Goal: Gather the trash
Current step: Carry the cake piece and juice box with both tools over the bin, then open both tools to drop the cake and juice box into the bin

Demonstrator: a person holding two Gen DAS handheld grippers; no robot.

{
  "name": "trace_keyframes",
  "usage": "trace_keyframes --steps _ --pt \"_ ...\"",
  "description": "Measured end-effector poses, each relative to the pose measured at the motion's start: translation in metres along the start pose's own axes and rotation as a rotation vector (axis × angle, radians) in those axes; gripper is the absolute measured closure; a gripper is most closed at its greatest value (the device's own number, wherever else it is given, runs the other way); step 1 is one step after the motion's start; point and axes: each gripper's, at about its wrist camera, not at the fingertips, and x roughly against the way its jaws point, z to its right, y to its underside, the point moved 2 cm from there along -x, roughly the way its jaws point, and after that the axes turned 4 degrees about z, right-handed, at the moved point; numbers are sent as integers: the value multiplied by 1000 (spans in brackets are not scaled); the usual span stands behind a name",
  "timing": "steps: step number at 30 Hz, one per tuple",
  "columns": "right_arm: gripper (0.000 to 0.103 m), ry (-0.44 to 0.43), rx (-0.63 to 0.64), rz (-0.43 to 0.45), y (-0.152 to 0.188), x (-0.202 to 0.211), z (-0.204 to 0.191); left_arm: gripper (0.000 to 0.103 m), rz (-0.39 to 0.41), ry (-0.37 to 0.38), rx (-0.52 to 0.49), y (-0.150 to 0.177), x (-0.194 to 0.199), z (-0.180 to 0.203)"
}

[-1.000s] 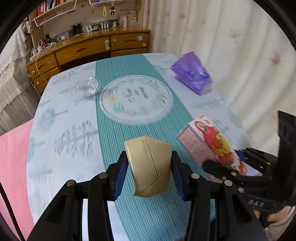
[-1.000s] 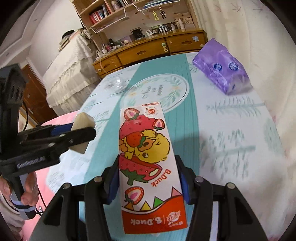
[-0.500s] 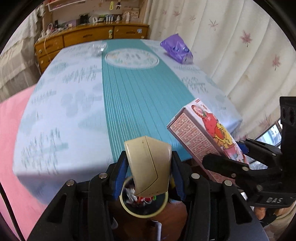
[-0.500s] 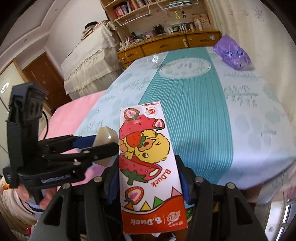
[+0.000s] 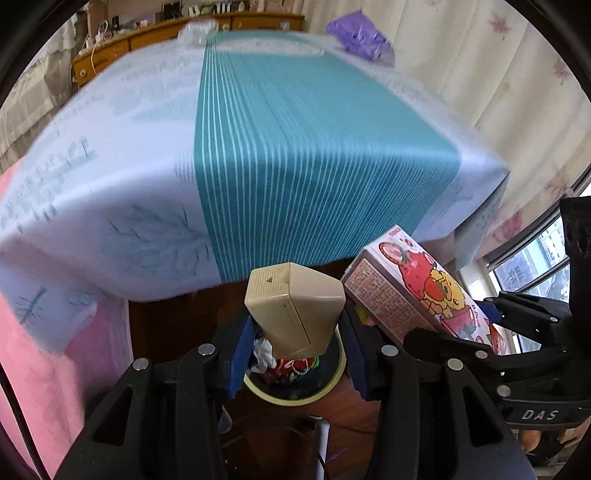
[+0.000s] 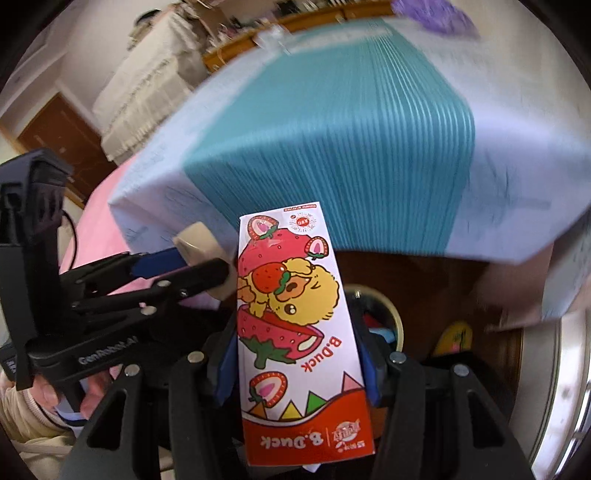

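Observation:
My left gripper (image 5: 293,345) is shut on a small beige carton (image 5: 295,310), held just above a round yellow-rimmed trash bin (image 5: 295,397) that holds crumpled wrappers. My right gripper (image 6: 295,363) is shut on a tall strawberry-and-duck printed box (image 6: 295,325), which also shows at the right of the left wrist view as the printed box (image 5: 417,291). In the right wrist view the bin (image 6: 384,314) lies partly hidden behind that box, and the left gripper (image 6: 207,260) with its beige carton (image 6: 194,242) hangs to the left.
The table with a teal striped cloth (image 5: 295,155) overhangs the bin from behind. On its far end lie a purple bag (image 5: 360,37) and a clear plastic piece (image 5: 195,31). A pink cover (image 5: 44,369) is at left, curtains and a window (image 5: 535,266) at right.
Both grippers have drawn back from over the tabletop and sunk below its front edge, each still gripping its item. The trash bin has come into view beneath them.

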Motion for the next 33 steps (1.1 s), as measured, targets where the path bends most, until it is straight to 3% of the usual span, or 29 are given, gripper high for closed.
trace_keyframes --steps 11,21,33 --pt "49 69 -152 -137 26 -76 54 59 -148 20 76 33 -85 -21" --pt "49 73 -249 -222 48 -142 81 59 -264 -3 23 71 -159 -15" --pt "47 92 -348 -258 63 -182 105 59 -297 -12 24 75 -183 -17"
